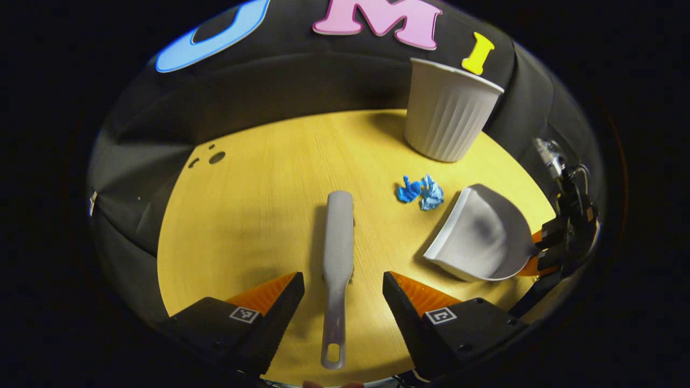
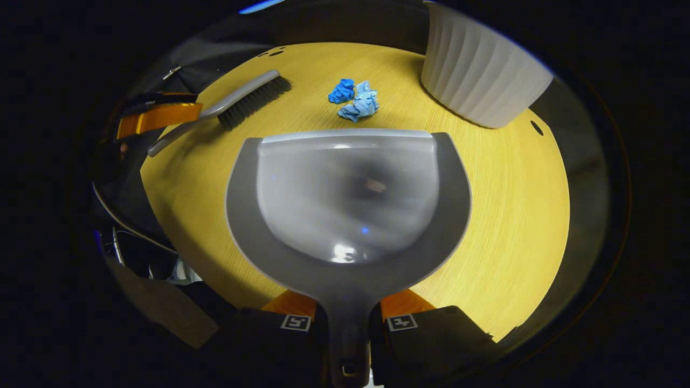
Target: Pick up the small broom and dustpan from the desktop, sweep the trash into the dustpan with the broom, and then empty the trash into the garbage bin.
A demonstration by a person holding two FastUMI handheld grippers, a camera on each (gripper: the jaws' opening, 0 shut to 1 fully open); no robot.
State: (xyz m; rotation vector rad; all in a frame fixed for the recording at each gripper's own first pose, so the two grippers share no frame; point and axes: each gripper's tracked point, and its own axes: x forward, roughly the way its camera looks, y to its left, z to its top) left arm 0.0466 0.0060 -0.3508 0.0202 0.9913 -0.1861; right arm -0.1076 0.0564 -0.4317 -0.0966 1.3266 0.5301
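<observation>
2 fingers of left gripper [image 1: 343, 293] gape around broom [image 1: 338, 253] handle; close squarely there. Right gripper [image 2: 347, 318] clamps dustpan [image 2: 345, 199] handle.

Staged recording booth, not a lived-in room: black cloth wall [image 1: 302, 91] closes round a single round wooden bench [image 1: 259, 205]; cables [image 2: 126, 237] trail off beside its edge.
</observation>
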